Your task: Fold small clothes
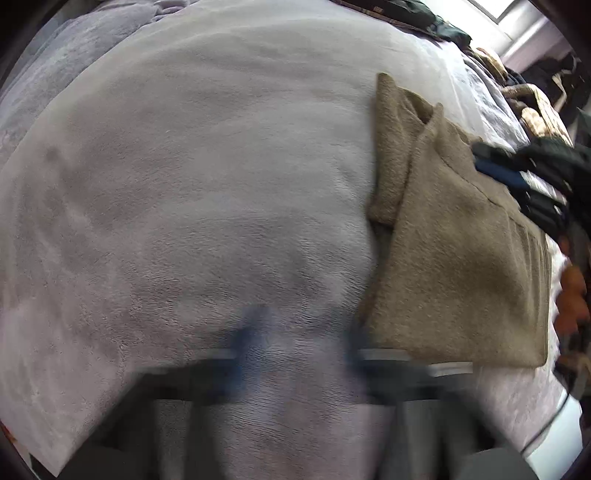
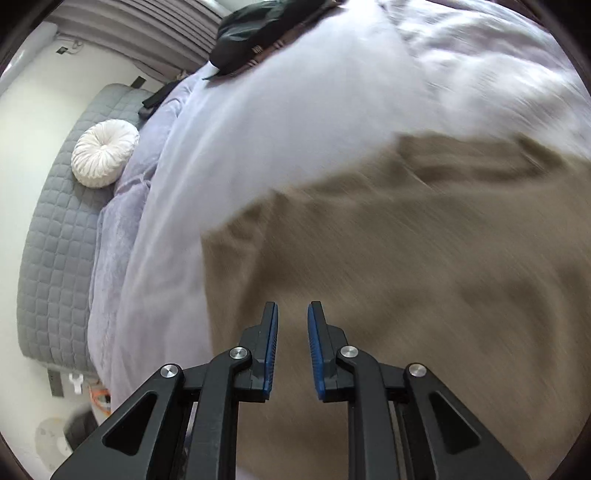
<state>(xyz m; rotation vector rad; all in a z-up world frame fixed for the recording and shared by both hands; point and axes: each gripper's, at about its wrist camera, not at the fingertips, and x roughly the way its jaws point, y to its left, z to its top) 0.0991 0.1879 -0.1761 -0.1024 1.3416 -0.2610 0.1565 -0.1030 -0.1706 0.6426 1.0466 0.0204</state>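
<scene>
Olive-brown garment (image 1: pixel 454 258), pale lilac blanket (image 1: pixel 221 184)

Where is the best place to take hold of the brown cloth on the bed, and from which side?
Probably the brown cloth at its free lower corner near, coming from above: that corner lies flat on the blanket, with open bedding beside it.

Home bedroom. Evidence: bed (image 2: pixel 258 122) w/ pale lilac fleece blanket (image 1: pixel 207 177) across it, grey quilted mattress pad (image 2: pixel 55 236) at the far end, round white pleated cushion (image 2: pixel 105 153) on the pad. Dark clothes (image 2: pixel 266 26) piled at the bed's far edge. Grey pleated curtain (image 2: pixel 147 29) + plain white wall (image 2: pixel 33 122) behind. No lab/shop kit, just domestic stuff.
</scene>
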